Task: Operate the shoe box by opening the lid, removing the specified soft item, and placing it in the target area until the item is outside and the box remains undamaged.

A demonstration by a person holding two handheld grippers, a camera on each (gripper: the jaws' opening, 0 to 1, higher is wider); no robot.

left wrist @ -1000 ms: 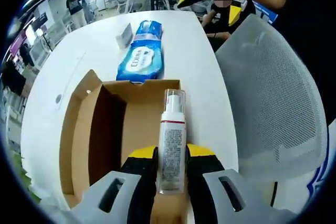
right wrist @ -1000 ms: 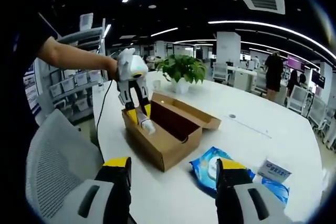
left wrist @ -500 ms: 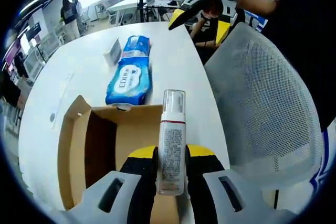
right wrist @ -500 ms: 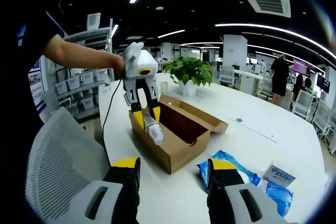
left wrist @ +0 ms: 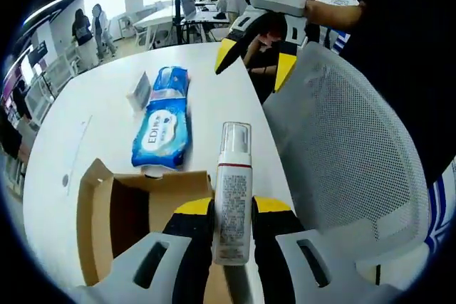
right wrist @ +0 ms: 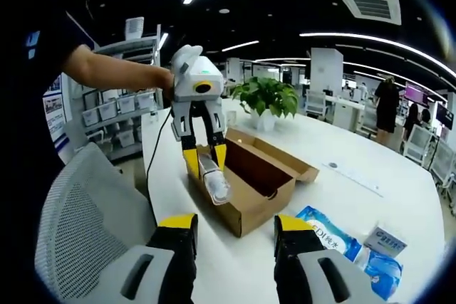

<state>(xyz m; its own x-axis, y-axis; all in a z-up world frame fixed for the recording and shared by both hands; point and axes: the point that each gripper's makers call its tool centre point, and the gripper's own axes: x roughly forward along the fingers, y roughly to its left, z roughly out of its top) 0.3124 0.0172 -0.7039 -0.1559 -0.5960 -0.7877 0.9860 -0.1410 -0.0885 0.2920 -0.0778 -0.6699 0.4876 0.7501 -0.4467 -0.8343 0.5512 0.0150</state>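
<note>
White pump bottle with a clear cap (left wrist: 233,201), pinched between the yellow-tipped jaws of the left gripper (left wrist: 232,208), held above the open brown cardboard shoe box (left wrist: 107,211) on the white table (left wrist: 92,105). Right gripper (right wrist: 231,227) jaws spread, holding nothing; blue wet-wipes pack (left wrist: 162,129) just beyond the box.

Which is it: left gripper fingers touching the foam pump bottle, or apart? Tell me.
Touching. In the left gripper view the fingers press against both sides of the foam pump bottle; the right gripper view shows it held above the shoe box.
</note>
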